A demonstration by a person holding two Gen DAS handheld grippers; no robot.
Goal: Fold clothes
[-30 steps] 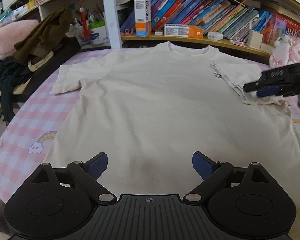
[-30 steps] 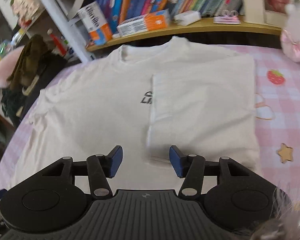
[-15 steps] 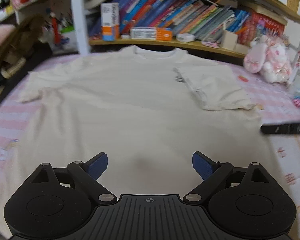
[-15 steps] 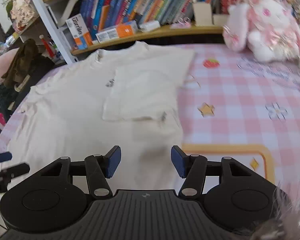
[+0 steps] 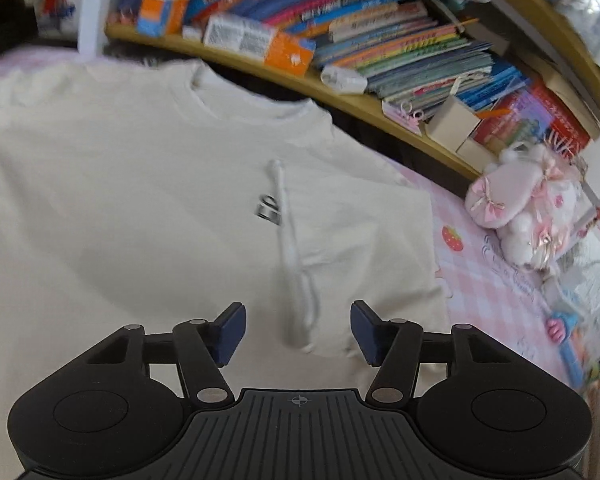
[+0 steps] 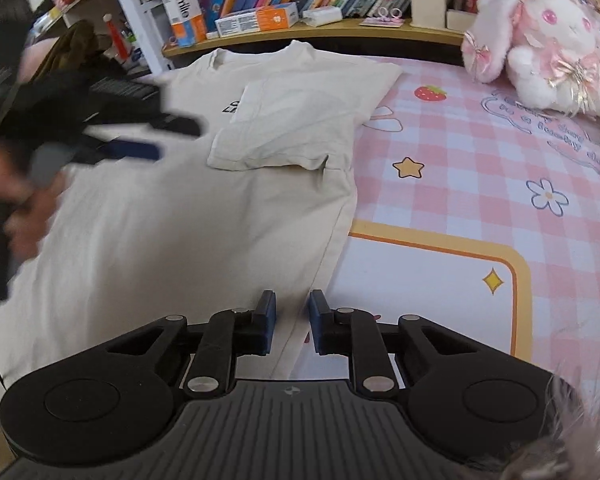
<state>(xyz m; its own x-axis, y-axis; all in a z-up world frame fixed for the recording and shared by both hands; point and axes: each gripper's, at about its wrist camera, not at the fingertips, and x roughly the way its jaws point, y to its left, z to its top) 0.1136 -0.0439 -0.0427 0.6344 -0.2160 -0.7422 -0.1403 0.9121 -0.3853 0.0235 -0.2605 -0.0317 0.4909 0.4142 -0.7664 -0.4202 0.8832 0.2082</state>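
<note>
One cream T-shirt (image 6: pixel 148 240) — two grippers, left (image 5: pixel 298 330) half-open, right (image 6: pixel 291 322) narrowly parted astride its side edge

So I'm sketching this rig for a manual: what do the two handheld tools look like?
Both match: the left tool and the right tool have matte black bodies with ribbed centres, round side discs, silver pivot pins, a small crosshair mark and blue finger pads.

The T-shirt (image 6: pixel 180 216) is cream with small black letters (image 6: pixel 230 109) on the chest. The cloth (image 6: pixel 480 184) under it has pink and white checks, with a red strawberry (image 6: pixel 431 92), a yellow star (image 6: pixel 408 167) and an orange border (image 6: pixel 500 258). At 1 o'clock, the bunny (image 6: pixel 548 44) is pink and white. Both grippers are black with blue pads (image 6: pixel 267 316).
</note>
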